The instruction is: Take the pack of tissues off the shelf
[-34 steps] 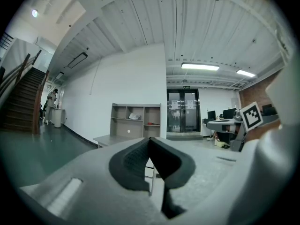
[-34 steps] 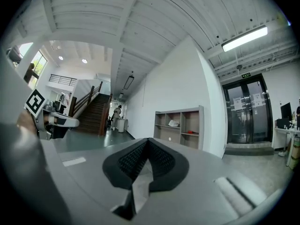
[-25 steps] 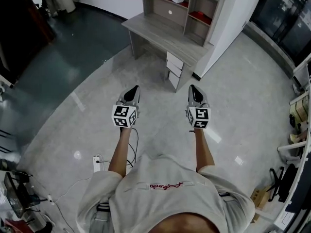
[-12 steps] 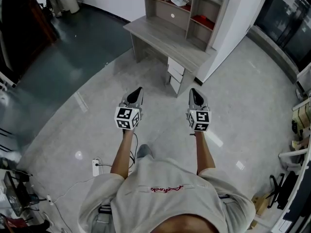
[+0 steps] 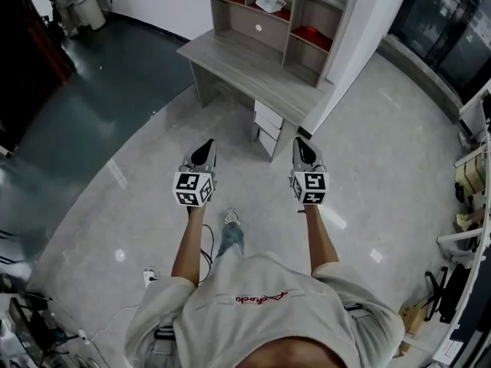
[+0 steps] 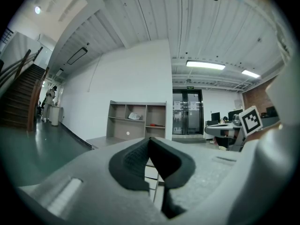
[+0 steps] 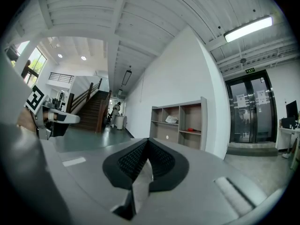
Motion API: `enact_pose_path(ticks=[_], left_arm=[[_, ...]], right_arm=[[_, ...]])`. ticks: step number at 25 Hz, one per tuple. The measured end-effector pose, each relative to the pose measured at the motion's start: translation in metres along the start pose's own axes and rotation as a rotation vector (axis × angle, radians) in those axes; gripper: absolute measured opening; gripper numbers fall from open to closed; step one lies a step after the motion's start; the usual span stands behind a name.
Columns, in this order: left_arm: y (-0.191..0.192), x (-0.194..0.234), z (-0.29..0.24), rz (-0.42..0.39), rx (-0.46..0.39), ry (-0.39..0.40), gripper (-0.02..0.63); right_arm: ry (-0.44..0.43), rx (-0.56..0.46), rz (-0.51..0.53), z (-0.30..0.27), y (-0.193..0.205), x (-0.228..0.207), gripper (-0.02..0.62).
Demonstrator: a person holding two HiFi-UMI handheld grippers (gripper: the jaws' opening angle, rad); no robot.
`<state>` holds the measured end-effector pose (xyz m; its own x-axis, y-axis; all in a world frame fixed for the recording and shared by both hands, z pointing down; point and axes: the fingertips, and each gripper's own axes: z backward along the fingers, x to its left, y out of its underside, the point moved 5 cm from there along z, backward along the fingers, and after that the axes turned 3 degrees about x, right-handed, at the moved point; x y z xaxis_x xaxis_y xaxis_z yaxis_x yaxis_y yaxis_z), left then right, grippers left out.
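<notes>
A white pack of tissues [image 5: 270, 2] lies in the upper middle compartment of a grey wooden shelf unit [image 5: 334, 29], which stands on a desk [image 5: 245, 64] by the white wall. My left gripper [image 5: 209, 144] and right gripper [image 5: 301, 142] are held side by side over the floor, level, pointing at the desk and well short of it. Both are shut with nothing between the jaws. The left gripper view has the pack [image 6: 135, 116] far ahead above my shut left gripper [image 6: 150, 139]. In the right gripper view the pack [image 7: 172, 119] lies beyond my shut right gripper [image 7: 149, 140].
White drawers [image 5: 268, 121] hang under the desk's right end. Red items [image 5: 310, 34] lie in the shelf's side compartments. A power strip [image 5: 148, 277] with a cable lies on the floor at left. Glass doors [image 5: 453, 29] and stacked furniture [image 5: 468, 205] are on the right.
The person has walked toward the desk, so it sits nearer and lower in the head view. Both grippers moved forward together, still shut. A foot now shows below them.
</notes>
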<state>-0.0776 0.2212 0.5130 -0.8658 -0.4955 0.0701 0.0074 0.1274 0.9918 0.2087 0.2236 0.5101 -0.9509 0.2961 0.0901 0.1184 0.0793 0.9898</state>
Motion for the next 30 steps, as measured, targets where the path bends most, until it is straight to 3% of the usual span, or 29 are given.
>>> enact_pose_path(ticks=[19,30], left_arm=[[-0.058,0.186,-0.182,-0.008,-0.033,0.049,0.002],[-0.07,0.224,-0.248,-0.018,-0.05,0.105,0.002]], right_arm=[[0.04,-0.029,0.054,-0.252,-0.065,-0.007,0.008],[0.078,-0.037,0.07,-0.313,-0.072,-0.016,0.008]])
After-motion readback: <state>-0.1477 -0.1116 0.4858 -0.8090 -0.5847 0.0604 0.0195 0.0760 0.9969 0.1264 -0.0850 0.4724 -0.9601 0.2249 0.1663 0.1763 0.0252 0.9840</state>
